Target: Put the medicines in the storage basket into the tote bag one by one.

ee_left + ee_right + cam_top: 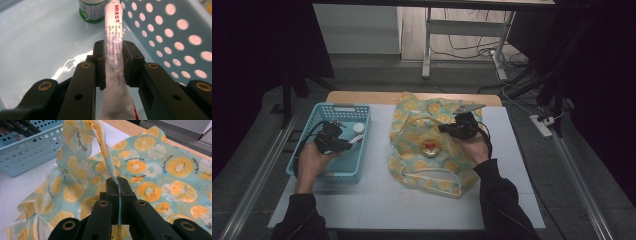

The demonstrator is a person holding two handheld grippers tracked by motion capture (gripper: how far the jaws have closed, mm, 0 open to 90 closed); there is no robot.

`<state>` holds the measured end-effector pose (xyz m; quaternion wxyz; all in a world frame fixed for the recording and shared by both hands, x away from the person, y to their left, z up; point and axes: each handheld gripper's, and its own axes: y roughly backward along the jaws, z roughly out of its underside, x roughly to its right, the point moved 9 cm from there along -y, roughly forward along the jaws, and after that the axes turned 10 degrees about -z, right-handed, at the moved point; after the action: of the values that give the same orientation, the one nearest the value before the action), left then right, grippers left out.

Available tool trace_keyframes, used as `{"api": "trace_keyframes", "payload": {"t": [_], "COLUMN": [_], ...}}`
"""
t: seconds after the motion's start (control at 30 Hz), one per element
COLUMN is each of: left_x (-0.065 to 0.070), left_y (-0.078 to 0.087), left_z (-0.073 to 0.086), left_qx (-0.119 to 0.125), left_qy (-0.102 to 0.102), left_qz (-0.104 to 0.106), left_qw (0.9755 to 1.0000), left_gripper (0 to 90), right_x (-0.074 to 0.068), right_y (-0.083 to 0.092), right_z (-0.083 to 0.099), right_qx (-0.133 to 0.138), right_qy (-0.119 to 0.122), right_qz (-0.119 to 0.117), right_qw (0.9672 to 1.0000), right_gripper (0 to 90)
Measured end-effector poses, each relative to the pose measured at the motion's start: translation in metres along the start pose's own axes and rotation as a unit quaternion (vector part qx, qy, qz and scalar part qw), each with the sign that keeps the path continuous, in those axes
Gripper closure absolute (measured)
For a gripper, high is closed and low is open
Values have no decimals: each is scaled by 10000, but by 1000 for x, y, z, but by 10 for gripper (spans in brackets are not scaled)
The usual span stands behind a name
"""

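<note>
Your left forearm, in a dark sleeve, comes in at the lower left of the high view, and your left hand (311, 159) holds the black two-jaw left gripper (346, 145) pointing toward the upper right of the frame. Its jaws are clamped on something narrow. Your right forearm rises from the lower right, wrist bent inward, and your right hand (476, 148) carries the black right gripper (441, 128) aimed left, its jaws pinched tight together.
</note>
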<state>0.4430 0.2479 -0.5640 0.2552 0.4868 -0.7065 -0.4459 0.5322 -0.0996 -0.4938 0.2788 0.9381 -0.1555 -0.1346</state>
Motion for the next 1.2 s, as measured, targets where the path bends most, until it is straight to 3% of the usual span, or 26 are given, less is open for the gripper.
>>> {"api": "trace_keyframes", "payload": {"t": [0.33,0.7,1.0,1.2], "left_x": [0,0,19,35], "left_y": [15,41,59,66], "left_z": [-1,-7,-22,-30], "left_qx": [155,489,763,901], "left_qy": [79,60,-161,-275], "left_qz": [192,143,241,488], "left_qw": [9997,9987,9967,9944], "left_gripper": [743,743,743,744], "right_x": [0,0,2,3], "right_y": [1,3,4,5], "right_z": [-1,-2,-3,-4], "right_qx": [17,64,113,131], "right_qy": [9,15,-8,-18], "right_qz": [3,20,67,80], "right_qw": [10000,10000,9999,9999], "right_gripper": [890,890,890,891]}}
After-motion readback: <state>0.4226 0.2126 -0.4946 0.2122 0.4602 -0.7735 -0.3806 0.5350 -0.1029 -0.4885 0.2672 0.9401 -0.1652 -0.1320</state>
